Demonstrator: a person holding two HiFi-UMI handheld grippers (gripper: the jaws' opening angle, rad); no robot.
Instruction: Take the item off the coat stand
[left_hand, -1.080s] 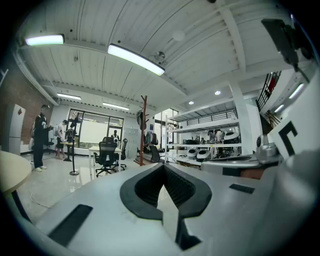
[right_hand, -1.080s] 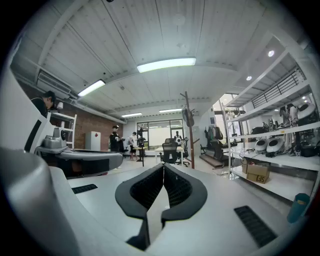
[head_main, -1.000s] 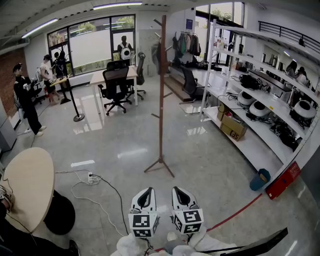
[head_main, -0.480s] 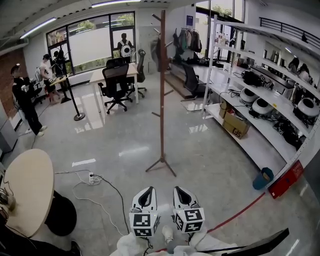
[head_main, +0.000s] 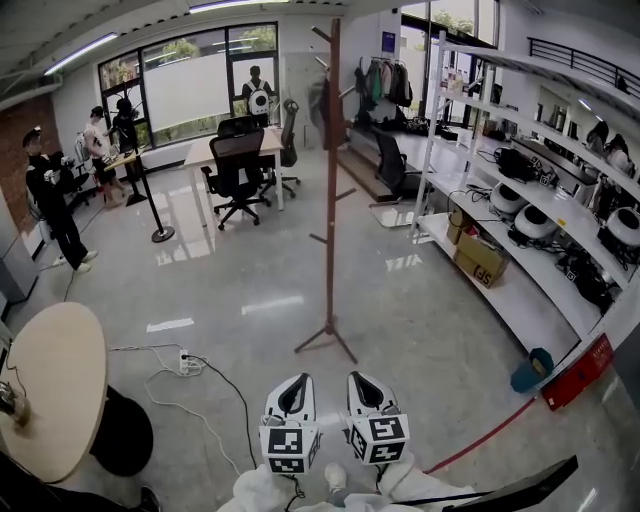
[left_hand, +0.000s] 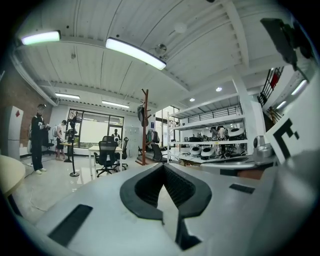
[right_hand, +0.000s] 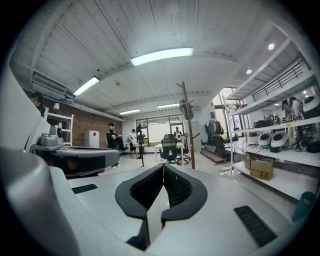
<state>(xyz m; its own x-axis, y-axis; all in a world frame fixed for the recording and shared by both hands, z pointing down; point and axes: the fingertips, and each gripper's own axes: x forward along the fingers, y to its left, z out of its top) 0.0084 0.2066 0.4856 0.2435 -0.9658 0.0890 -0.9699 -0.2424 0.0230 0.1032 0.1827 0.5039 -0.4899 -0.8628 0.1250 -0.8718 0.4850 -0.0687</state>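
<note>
A tall brown wooden coat stand (head_main: 330, 200) rises from the shiny floor in the middle of the room, well ahead of me. A dark item (head_main: 322, 100) hangs from a peg near its top. In the left gripper view the coat stand (left_hand: 145, 125) and the dark item (left_hand: 141, 112) look small and far off. The right gripper view shows the coat stand (right_hand: 189, 130) and the item (right_hand: 185, 107) too. My left gripper (head_main: 293, 385) and right gripper (head_main: 362, 380) sit side by side at the bottom, pointing at the stand. Both are shut and hold nothing.
White shelving (head_main: 520, 200) with devices and cardboard boxes lines the right wall. A round table (head_main: 50, 385) stands at the near left, with a cable and power strip (head_main: 185, 360) on the floor beside it. A desk and office chair (head_main: 235, 170) and several people are at the back left.
The coat stand sits slightly closer and further right in the head view, as I have moved towards it. Both grippers stay shut, side by side.
</note>
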